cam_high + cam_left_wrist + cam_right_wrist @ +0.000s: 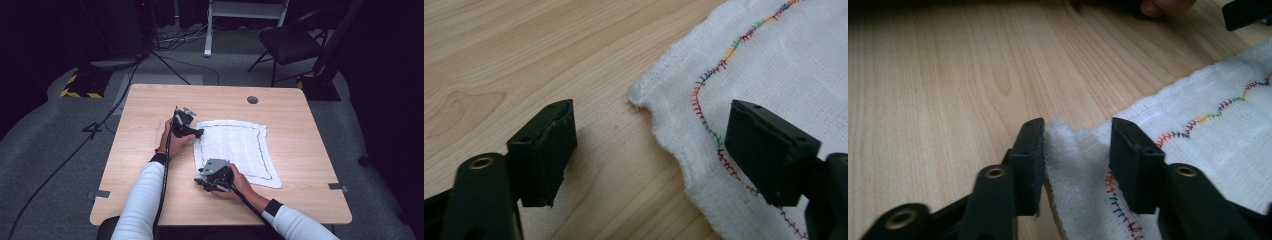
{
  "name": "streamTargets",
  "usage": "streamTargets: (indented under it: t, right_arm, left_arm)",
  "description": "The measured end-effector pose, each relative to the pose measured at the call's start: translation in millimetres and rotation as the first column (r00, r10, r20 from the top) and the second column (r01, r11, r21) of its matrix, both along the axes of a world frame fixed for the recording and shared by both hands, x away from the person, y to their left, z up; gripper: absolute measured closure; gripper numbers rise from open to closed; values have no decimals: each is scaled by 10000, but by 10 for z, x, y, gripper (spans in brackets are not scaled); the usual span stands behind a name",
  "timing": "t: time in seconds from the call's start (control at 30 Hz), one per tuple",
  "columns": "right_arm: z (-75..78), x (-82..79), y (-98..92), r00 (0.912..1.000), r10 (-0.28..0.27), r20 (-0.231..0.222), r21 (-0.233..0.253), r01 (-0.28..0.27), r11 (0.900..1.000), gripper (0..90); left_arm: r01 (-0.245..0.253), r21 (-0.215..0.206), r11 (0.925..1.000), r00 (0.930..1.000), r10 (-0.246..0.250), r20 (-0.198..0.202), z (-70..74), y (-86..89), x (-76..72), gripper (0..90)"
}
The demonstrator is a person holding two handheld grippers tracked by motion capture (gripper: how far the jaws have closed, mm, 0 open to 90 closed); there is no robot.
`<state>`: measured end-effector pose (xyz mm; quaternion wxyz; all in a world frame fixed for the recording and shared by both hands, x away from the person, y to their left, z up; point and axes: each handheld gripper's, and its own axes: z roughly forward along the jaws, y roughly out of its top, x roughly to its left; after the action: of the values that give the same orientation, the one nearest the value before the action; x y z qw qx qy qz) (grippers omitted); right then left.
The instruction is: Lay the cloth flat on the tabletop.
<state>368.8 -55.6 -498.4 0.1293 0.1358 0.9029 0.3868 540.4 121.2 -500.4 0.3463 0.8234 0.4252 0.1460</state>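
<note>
On the pale wooden worktop (150, 165) a white woven cloth with rainbow stitching (240, 150) lies flat. Our left claw (649, 152) gapes astride its far corner; our right claw (1075, 165) straddles the near corner, not yet clamped. Folding seems unstarted.

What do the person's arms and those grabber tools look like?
Both arms wear white sleeves with black cuffs, and the left wrist has a thin orange band. Each hand-held gripper, left and right, is black with two blocky black jaws. A grey three-cornered plate sits on top of each. A black cable trails back from each along the arm. Small brass-coloured rings mark the jaw arms.
</note>
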Motion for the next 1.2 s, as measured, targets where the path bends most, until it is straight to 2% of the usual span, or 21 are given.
streamTargets:
  t: [0.07,0.1,0.13,0.17,0.3,0.43,0.53,0.67,0.77,0.9,1.07,1.2]
  right_arm:
    - [3,6,1,9998,-180,88,-87,181,9998,734]
    - [6,8,4,9997,-248,86,-138,249,9996,777]
    - [7,9,10,9995,-284,160,-237,288,9993,816]
    - [8,5,15,9993,-322,196,-270,327,9991,839]
    - [11,-22,34,9983,-423,392,-420,440,9982,857]
    - [10,-19,18,9987,-385,322,-359,397,9986,860]
    - [16,-14,10,9990,-348,280,-333,357,9988,861]
    - [32,-8,-3,9993,-260,269,-297,268,9992,862]
    - [62,-1,-22,9991,-292,317,-148,296,9995,863]
    - [106,-3,-38,9988,-286,388,-29,288,9996,865]
    - [114,-10,0,9994,-67,347,-47,69,10000,868]
    - [148,-36,25,9985,100,534,-50,-97,9999,870]
  left_arm:
    - [39,-9,10000,10000,-39,53,-3,13,-12,236]
    - [253,-151,9996,9996,-252,110,2,20,-21,276]
    - [349,-219,9992,9993,-347,108,7,20,-29,382]
    - [449,-187,9988,9990,-448,63,17,15,-35,428]
    - [804,-464,9957,9966,-810,-121,30,-3,-48,643]
    - [966,-679,9930,9949,-984,-232,27,3,-60,775]
    - [1032,-575,9930,9945,-1041,-126,40,13,-68,825]
    - [1105,-699,9914,9938,-1107,6,94,57,-87,842]
    - [1124,-728,9910,9936,-1113,197,148,81,-106,847]
    - [1163,-696,9908,9932,-1152,188,168,103,-122,849]
    - [1203,-809,9894,9927,-1190,209,201,173,-141,851]
    - [1176,-928,9887,9928,-1150,329,257,242,-188,852]
